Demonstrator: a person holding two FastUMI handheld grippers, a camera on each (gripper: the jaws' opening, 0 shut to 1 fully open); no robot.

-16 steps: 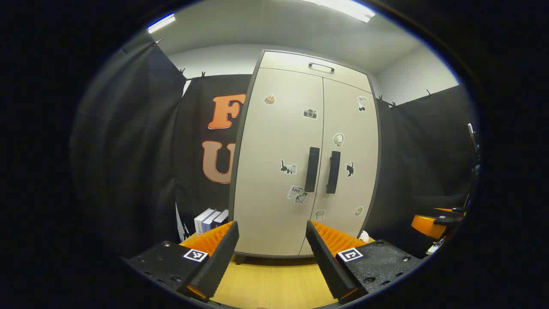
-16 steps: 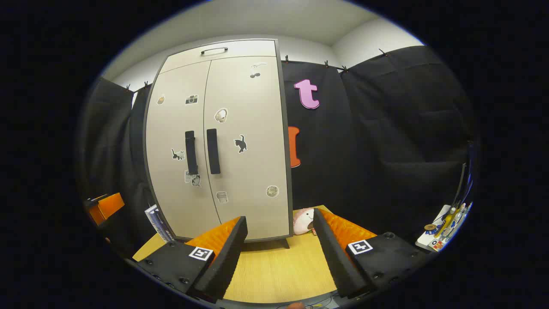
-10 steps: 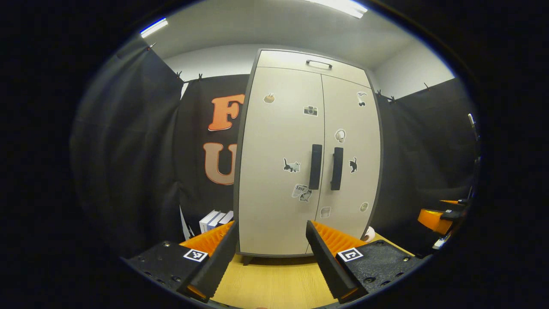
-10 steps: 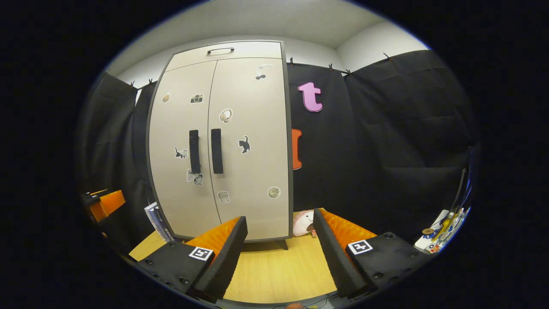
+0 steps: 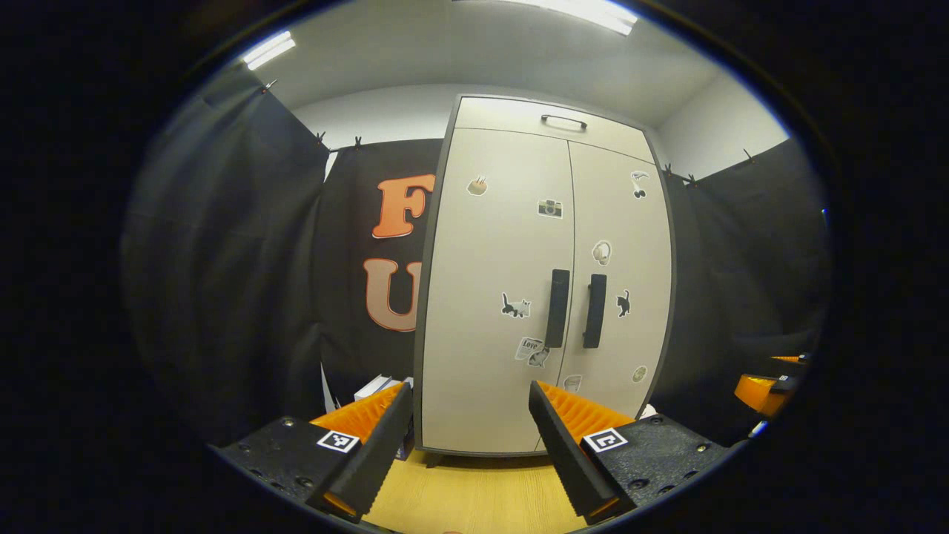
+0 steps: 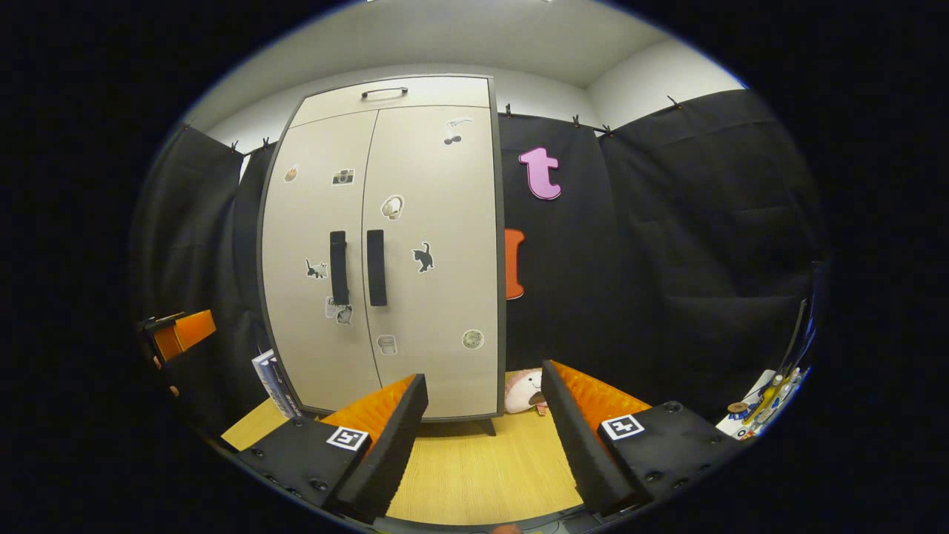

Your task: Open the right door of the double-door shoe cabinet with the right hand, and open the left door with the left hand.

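The beige double-door shoe cabinet (image 5: 489, 297) (image 6: 415, 222) stands upright ahead with both doors shut and stickers on them. Two black vertical handles sit side by side at the middle seam: the left door's handle (image 5: 557, 308) (image 6: 339, 267) and the right door's handle (image 5: 594, 311) (image 6: 376, 267). My left gripper (image 5: 471, 430) is open, well short of the cabinet, its fingers framing the left door's lower part. My right gripper (image 6: 482, 423) is open too, low and apart from the cabinet, to the right of the handles. The other gripper appears as an orange block (image 5: 764, 389) (image 6: 182, 334) at each view's edge.
The cabinet stands on a light wooden surface (image 6: 474, 467). Several books (image 6: 273, 378) lean beside its left foot. A pale plush toy (image 6: 525, 391) lies by its right foot. Small bottles and clutter (image 6: 764, 393) sit far right.
Both cameras have tipped slightly, so the cabinet sits lower in each view. In the left gripper view it has also slid a little to the right. Doors stay shut, both grippers stay open.
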